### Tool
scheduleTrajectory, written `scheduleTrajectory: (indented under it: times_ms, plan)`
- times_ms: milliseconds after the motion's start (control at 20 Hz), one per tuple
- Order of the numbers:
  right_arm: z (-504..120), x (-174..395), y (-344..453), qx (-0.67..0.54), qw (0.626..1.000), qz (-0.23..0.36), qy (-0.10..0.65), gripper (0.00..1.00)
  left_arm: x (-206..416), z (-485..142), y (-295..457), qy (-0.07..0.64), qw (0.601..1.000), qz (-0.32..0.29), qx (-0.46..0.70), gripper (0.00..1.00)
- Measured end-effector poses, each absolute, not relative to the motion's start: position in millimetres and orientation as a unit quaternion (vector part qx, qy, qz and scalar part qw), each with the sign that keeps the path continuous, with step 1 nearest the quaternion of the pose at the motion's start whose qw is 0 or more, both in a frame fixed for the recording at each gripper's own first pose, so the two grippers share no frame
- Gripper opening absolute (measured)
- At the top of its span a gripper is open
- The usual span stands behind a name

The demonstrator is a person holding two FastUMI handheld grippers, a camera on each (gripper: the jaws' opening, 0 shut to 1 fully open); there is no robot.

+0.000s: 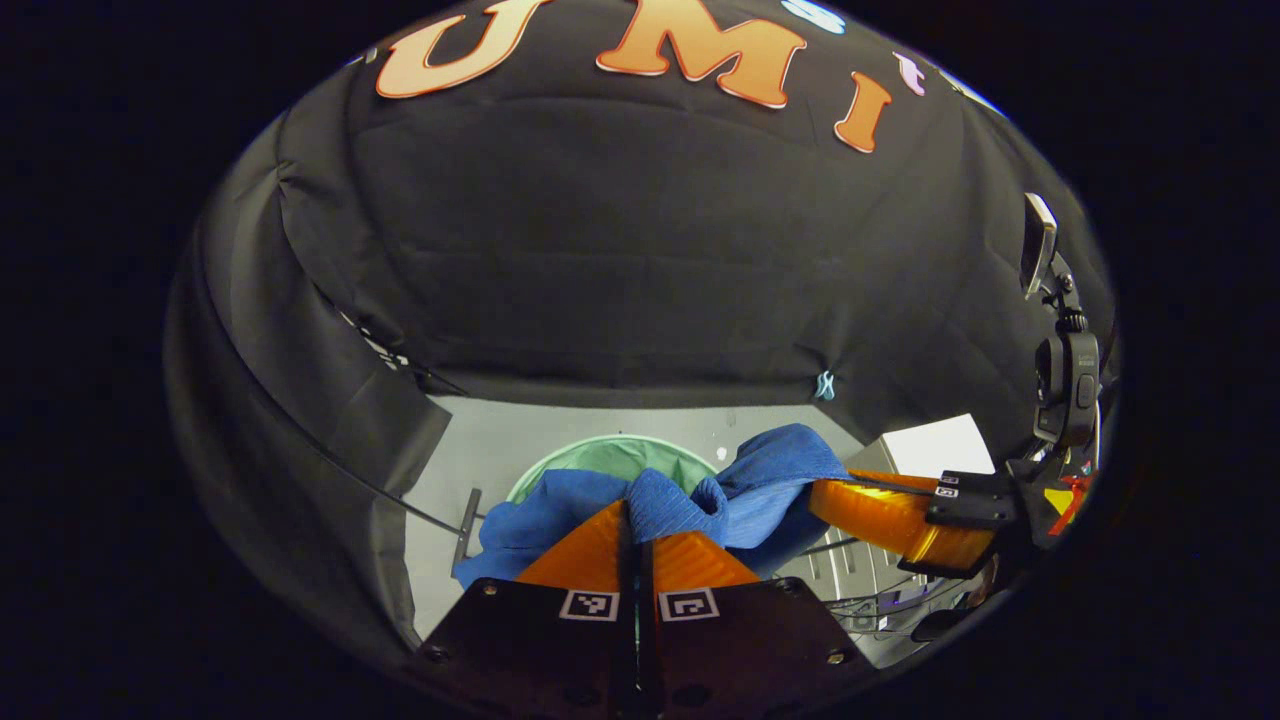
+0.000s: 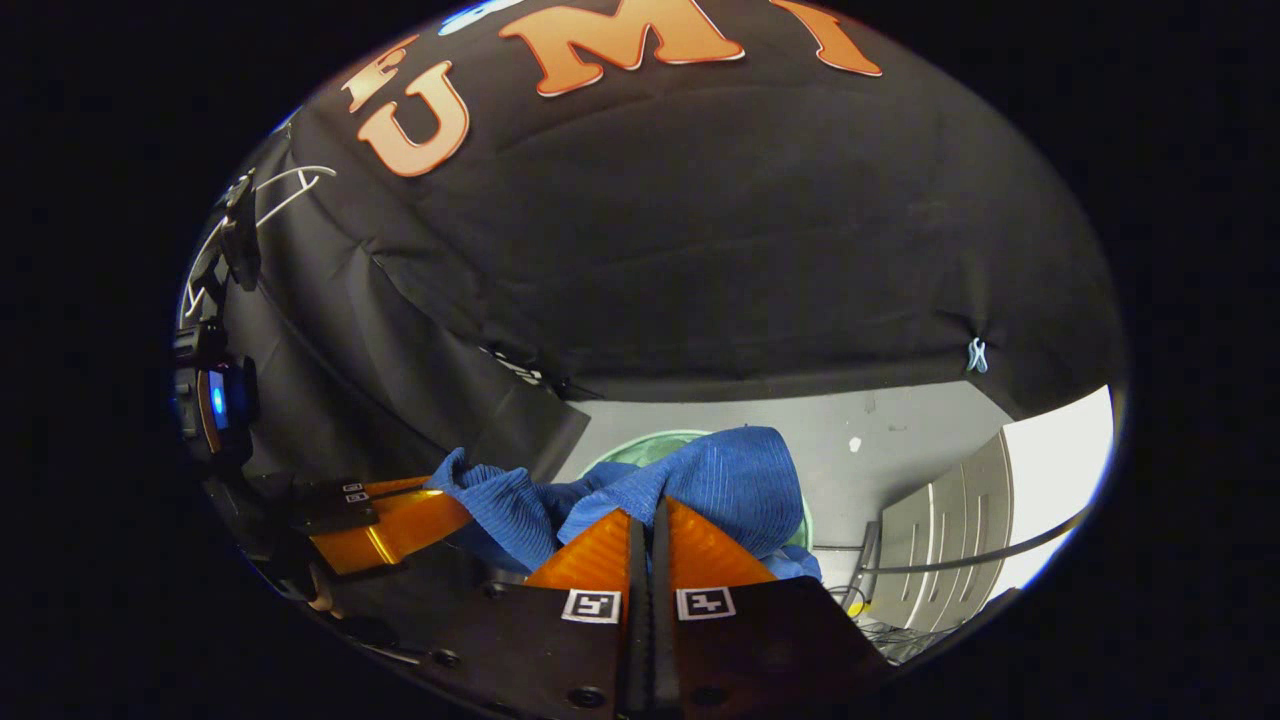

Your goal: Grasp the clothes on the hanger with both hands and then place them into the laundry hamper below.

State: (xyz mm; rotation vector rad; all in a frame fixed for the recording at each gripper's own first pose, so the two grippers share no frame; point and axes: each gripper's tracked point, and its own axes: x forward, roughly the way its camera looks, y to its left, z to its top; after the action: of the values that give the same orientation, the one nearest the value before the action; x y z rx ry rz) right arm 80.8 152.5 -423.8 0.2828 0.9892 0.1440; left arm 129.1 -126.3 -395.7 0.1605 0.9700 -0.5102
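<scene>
A blue ribbed garment [image 1: 700,495] hangs bunched between my two grippers, above the pale green round laundry hamper [image 1: 620,458] on the floor. In the left gripper view my left gripper [image 1: 636,512] is shut on a fold of the cloth, and my right gripper [image 1: 830,500] pinches its other end at the right. In the right gripper view my right gripper [image 2: 650,512] is shut on the blue garment [image 2: 720,470]. The left gripper [image 2: 445,505] holds the garment's left end, and the hamper [image 2: 640,447] peeks out behind the cloth.
The black cloth wall [image 1: 640,250] rises close behind the hamper. A grey floor [image 1: 520,430] surrounds it. A white cabinet [image 2: 1010,500] stands at the right in the right gripper view. A thin metal rod [image 1: 465,520] stands left of the hamper.
</scene>
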Motion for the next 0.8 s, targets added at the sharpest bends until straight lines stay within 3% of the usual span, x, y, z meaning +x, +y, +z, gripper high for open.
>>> scheduleTrajectory:
  times_ms: [300, 800]
  plan:
    - [-474, 71, 154, 0.134, 0.837, 0.054, 0.528, 0.08, 122, -434, -110, 0.508, 0.827, -0.227, 0.08, 0.02]
    - [-487, 68, 151, 0.129, 0.818, 0.028, 0.56, 0.08, 99, -465, -91, 0.565, 0.794, -0.202, 0.101, 0.02]
